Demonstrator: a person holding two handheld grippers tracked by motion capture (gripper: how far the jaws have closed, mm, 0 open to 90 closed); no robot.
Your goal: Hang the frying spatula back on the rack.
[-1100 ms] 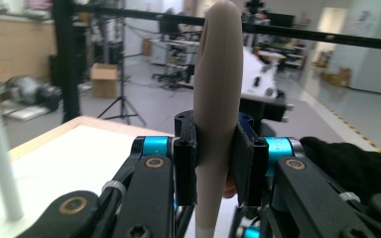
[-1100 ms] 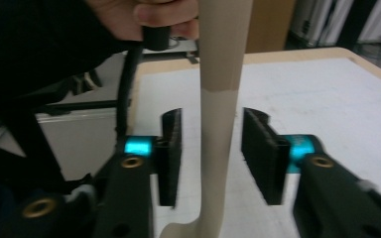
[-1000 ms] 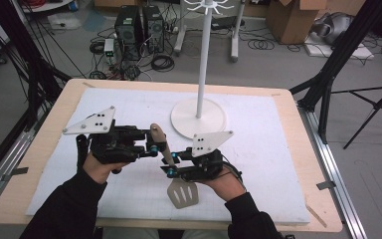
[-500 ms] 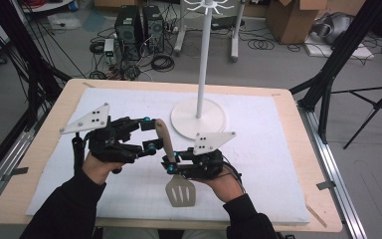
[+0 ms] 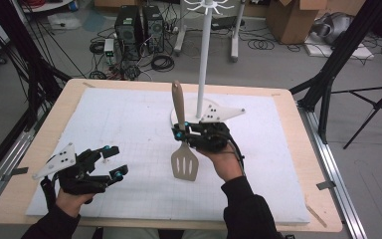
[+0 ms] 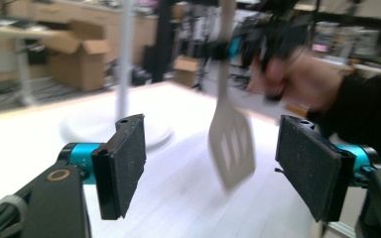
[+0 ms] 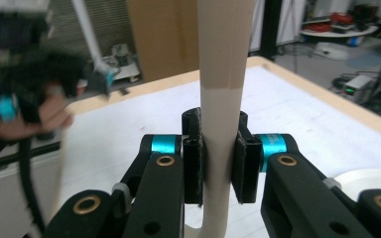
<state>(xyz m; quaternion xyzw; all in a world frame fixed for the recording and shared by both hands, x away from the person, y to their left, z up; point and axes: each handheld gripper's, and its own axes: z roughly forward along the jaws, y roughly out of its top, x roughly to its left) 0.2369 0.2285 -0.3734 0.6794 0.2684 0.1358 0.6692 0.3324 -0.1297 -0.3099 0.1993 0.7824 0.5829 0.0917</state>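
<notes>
The right gripper (image 5: 180, 133) is clamped on the spatula (image 5: 183, 142), its pads pressing both sides of the shaft just below the tan handle, as the right gripper view (image 7: 219, 158) shows. The spatula stands upright in that grip: the handle rises above the jaws and the slotted blade hangs below them over the white mat (image 5: 129, 129), though whether its tip touches the mat cannot be told. Just behind this gripper is the round base of the white stand (image 5: 205, 59). The left gripper (image 5: 113, 162) is well apart from the spatula, low over the mat; its jaws have just been opening and now stand wide with nothing between them. In the left gripper view (image 6: 213, 163) the spatula appears beyond the jaws, blurred.
</notes>
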